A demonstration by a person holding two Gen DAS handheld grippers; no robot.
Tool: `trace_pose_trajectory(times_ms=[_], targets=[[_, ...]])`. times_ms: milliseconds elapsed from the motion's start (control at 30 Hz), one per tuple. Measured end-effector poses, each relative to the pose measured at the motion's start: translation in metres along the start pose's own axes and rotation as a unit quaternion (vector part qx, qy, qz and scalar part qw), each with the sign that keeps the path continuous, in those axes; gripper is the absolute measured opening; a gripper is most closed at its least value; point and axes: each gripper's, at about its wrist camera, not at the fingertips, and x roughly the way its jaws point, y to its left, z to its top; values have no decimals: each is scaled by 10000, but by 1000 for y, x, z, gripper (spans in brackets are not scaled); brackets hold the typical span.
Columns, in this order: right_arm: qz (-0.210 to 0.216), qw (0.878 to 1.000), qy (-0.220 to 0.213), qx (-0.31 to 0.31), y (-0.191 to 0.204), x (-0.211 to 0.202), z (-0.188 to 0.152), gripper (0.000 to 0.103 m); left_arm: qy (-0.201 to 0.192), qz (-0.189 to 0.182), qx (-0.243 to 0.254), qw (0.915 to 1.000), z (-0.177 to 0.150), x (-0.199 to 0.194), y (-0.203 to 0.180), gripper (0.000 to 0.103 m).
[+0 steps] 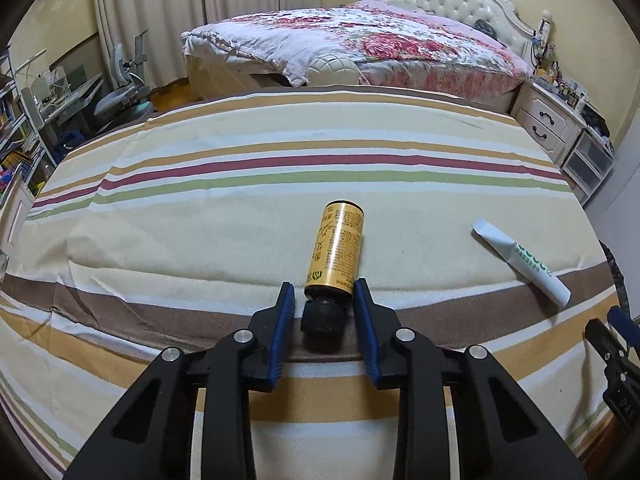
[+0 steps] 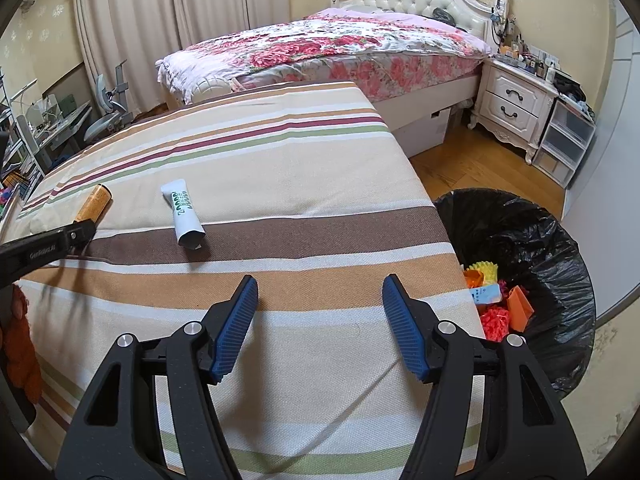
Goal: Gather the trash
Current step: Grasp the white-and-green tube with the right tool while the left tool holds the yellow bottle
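A gold bottle (image 1: 337,245) with a black cap lies on the striped cloth (image 1: 200,208), cap towards me. My left gripper (image 1: 323,292) is open, its blue pads on either side of the cap, not touching. The bottle also shows in the right wrist view (image 2: 95,201). A white tube (image 1: 520,261) with green print lies to the right; it also shows in the right wrist view (image 2: 185,213). My right gripper (image 2: 320,285) is open and empty above the cloth's near part. A bin with a black bag (image 2: 532,240) holds colourful trash on the right.
The striped surface's right edge (image 2: 448,216) drops to a wooden floor (image 2: 460,164) beside the bin. A floral bed (image 2: 340,48) and a white nightstand (image 2: 512,100) stand behind. A desk and chair (image 2: 100,116) are at the far left. An orange plush toy (image 2: 20,336) is at the left edge.
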Motion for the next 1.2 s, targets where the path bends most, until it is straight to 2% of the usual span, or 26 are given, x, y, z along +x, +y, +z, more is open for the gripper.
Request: trace_pose_trajectory(times_ms=[267, 333, 400, 633, 667, 700, 800, 1033, 1200], targets=[[-11, 10000, 10, -42, 1, 0, 0, 63, 45, -227, 33, 9997, -11, -11, 4, 29], [0, 10000, -1, -68, 3, 0, 1, 63, -3, -232, 15, 9997, -10, -13, 4, 36], [17, 9999, -19, -102, 5, -2, 3, 63, -109, -207, -39, 9997, -5, -15, 4, 51], [113, 9994, -111, -300, 20, -5, 15, 63, -234, -191, 102, 9995, 9, -5, 2, 52], [135, 9992, -132, -338, 23, -5, 17, 63, -225, -211, 116, 9995, 9, -3, 2, 50], [162, 9990, -152, -385, 27, -5, 20, 63, -198, -215, 131, 9995, 10, 0, 2, 42], [242, 9982, -183, -527, 38, -2, 26, 63, -105, -331, 96, 9993, 8, 6, 5, 28], [459, 9958, -59, -792, 63, 14, 37, 60, -206, -290, 222, 9991, 2, 2, 5, 25], [536, 9940, 67, -953, 79, 26, 40, 48, -231, -315, 200, 9990, -2, 0, 8, 25]])
